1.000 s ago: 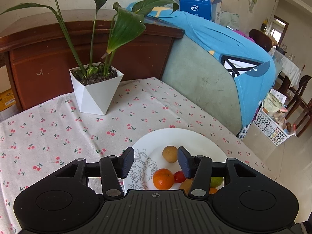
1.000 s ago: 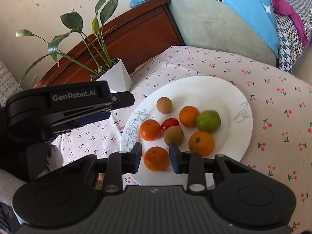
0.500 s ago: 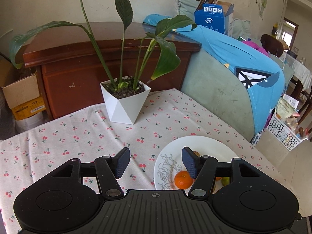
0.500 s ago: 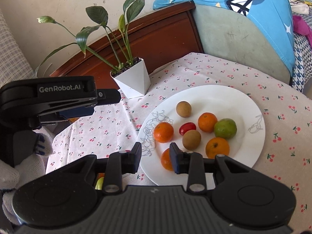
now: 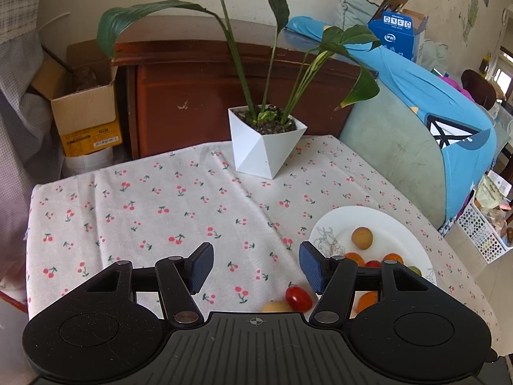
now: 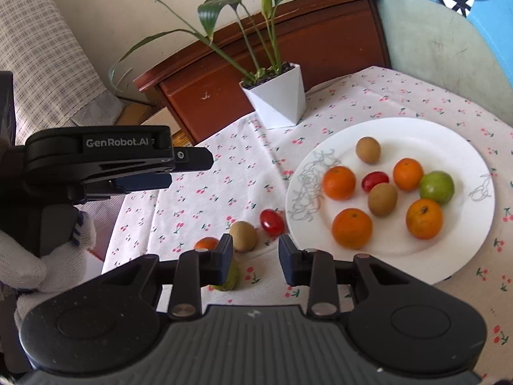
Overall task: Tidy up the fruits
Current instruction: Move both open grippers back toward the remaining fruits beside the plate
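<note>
A white plate (image 6: 449, 134) holds several fruits: oranges (image 6: 351, 228), brown fruits (image 6: 382, 199), a red tomato (image 6: 374, 181) and a green fruit (image 6: 436, 187). On the cloth left of the plate lie a red tomato (image 6: 272, 222), a brown fruit (image 6: 243, 235), an orange (image 6: 206, 243) and a green fruit (image 6: 231, 277) partly hidden by a finger. My right gripper (image 6: 255, 258) is open and empty above them. My left gripper (image 5: 255, 268) is open and empty over the cloth; it also shows in the right wrist view (image 6: 179, 170). The plate (image 5: 384, 221) and loose tomato (image 5: 298, 298) show below it.
A white pot with a leafy plant (image 5: 267, 141) stands at the back of the cherry-print tablecloth (image 5: 144, 205). A wooden cabinet (image 5: 198, 96) and a cardboard box (image 5: 85, 112) lie behind. A chair with blue cloth (image 5: 449, 122) stands right.
Both grippers have pulled back and to the left from over the plate. Loose fruits on the cloth beside the plate have come into view.
</note>
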{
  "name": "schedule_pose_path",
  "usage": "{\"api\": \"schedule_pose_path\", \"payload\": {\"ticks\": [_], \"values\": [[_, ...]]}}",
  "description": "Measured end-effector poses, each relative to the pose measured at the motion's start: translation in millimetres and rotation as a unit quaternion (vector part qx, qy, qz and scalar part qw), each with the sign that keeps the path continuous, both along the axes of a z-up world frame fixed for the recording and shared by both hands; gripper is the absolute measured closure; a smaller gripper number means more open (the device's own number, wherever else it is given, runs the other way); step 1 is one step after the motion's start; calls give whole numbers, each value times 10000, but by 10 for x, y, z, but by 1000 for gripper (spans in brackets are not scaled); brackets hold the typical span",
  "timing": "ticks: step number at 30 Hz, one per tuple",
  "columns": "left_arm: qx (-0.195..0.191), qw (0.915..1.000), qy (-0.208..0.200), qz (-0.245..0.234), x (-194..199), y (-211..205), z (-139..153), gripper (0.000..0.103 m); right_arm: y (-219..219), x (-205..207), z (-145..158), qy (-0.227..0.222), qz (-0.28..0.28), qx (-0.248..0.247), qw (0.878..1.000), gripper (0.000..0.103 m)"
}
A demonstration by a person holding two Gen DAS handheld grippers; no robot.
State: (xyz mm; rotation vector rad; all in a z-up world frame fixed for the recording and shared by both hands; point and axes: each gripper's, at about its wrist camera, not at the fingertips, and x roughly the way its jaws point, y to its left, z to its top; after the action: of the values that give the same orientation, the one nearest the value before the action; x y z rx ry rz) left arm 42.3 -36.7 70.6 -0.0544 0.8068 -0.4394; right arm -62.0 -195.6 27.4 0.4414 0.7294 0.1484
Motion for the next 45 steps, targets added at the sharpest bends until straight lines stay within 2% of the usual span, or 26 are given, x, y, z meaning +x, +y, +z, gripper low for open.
{"api": "schedule_pose_path", "payload": {"ticks": [9,20,25,45], "values": [[108,9993,294,193,-92,207,-201,44,250,34,-108,121,431,-130,9989,70],[175,9983,472,291,-94,355,-302,44,427,129,-200,171,495,-444,9976,70],[226,9983,489,202,-112,345,-336,44,488,142,-208,138,533,-713,9959,76],[493,9971,459,-344,-269,102,-500,45,153,12,-186,436,-86,-710,9965,76]]}}
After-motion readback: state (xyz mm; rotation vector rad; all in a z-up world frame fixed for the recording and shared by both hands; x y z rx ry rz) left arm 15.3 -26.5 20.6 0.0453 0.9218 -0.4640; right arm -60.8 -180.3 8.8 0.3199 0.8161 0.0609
